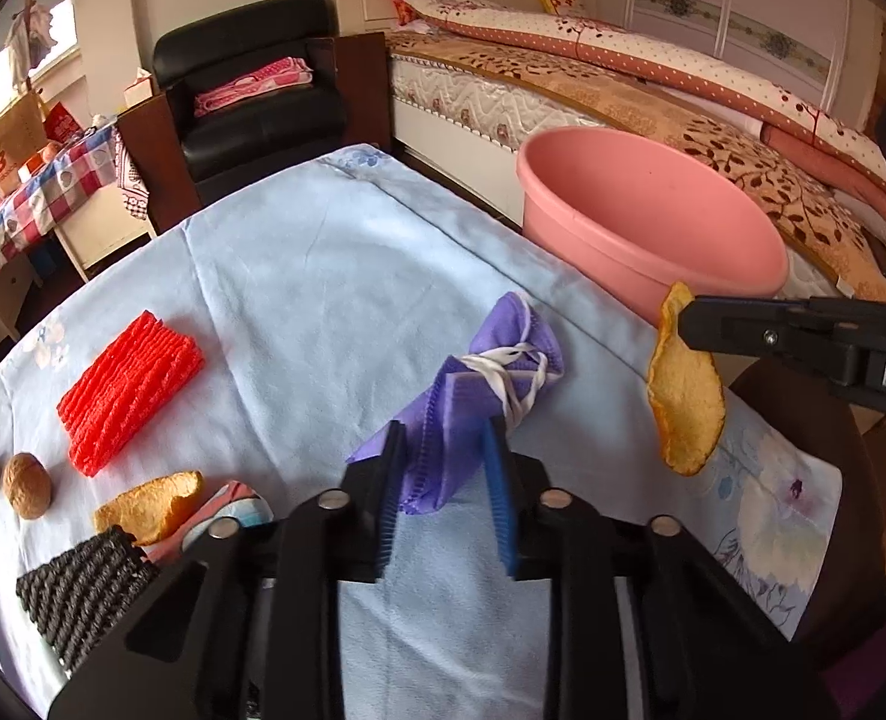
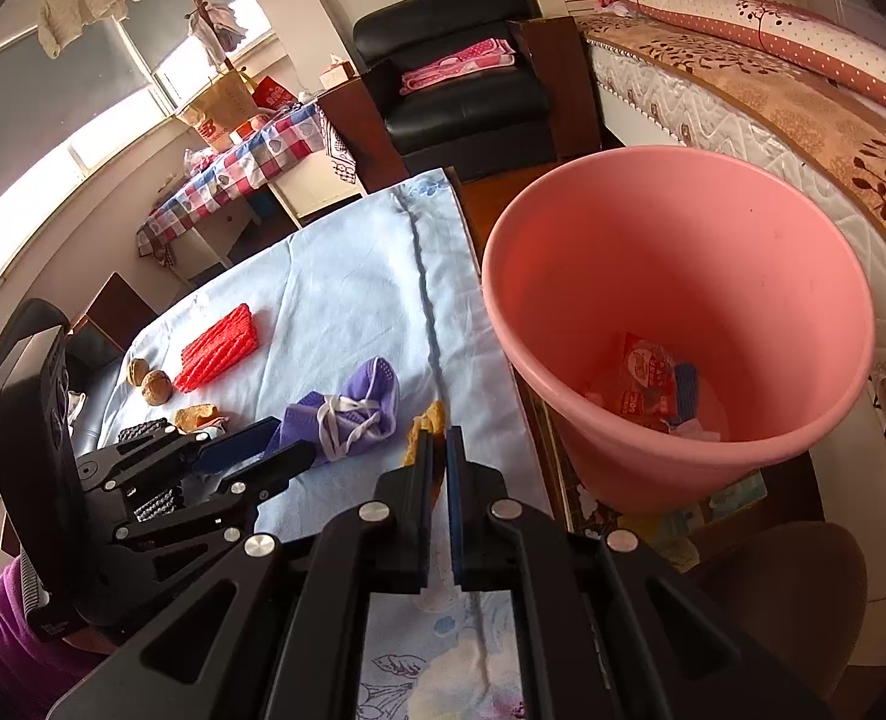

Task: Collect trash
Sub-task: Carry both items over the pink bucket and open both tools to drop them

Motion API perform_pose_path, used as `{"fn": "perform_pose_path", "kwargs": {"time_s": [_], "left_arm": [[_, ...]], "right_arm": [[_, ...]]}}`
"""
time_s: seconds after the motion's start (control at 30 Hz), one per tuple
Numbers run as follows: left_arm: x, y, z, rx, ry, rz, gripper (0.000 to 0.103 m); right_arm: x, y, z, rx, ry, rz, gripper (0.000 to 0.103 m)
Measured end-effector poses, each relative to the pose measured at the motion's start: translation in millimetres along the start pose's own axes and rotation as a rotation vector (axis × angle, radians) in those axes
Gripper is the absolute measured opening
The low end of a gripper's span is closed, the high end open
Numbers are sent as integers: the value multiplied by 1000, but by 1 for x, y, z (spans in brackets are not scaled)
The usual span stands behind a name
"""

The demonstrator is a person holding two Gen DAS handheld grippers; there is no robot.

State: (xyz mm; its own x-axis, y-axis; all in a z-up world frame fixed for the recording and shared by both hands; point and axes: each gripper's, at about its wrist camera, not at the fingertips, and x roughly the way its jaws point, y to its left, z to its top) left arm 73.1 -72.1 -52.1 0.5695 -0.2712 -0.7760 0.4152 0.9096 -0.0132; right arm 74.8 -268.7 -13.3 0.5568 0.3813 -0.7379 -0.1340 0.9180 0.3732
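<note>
A crumpled purple face mask (image 1: 491,372) with white ear loops lies on the light blue tablecloth (image 1: 299,276). My left gripper (image 1: 443,450) is shut on its near end, the blue pads pressing both sides; the right wrist view shows that grip too, left gripper (image 2: 293,438) on mask (image 2: 359,402). My right gripper (image 2: 440,438) is shut on a dried orange peel (image 2: 428,423). In the left wrist view the peel (image 1: 683,402) hangs from the right gripper (image 1: 686,321) above the table's right edge, beside the pink bin (image 1: 653,228). The bin (image 2: 683,252) holds a red wrapper (image 2: 647,372) and other scraps.
On the cloth to the left lie a red foam net (image 1: 131,396), two walnuts (image 1: 27,483), a second orange peel (image 1: 149,504) and a black woven piece (image 1: 77,594). A bed (image 1: 623,90) runs behind the bin, a black chair (image 1: 251,90) stands beyond the table.
</note>
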Motion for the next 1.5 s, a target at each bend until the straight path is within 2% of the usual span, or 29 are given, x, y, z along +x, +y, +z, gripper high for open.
{"fn": "perform_pose_path", "kwargs": {"time_s": [0.17,0.4,0.77,1.1,1.5], "left_arm": [[-10,1,2,-58,-23,-15,8],[-35,3,9,-120,-82,-27,7],[-57,-15,35,-137,-154,-57,7],[-56,-49,63,-99,-188,-101,7],[-29,-91,86,-36,-149,-124,7]], "right_arm": [[-3,3,0,-15,-10,-1,4],[-6,6,-2,-24,-22,4,4],[-29,3,12,-38,-106,-23,4],[-60,-31,32,13,-211,-85,4],[-66,-78,37,94,-259,-153,4]]}}
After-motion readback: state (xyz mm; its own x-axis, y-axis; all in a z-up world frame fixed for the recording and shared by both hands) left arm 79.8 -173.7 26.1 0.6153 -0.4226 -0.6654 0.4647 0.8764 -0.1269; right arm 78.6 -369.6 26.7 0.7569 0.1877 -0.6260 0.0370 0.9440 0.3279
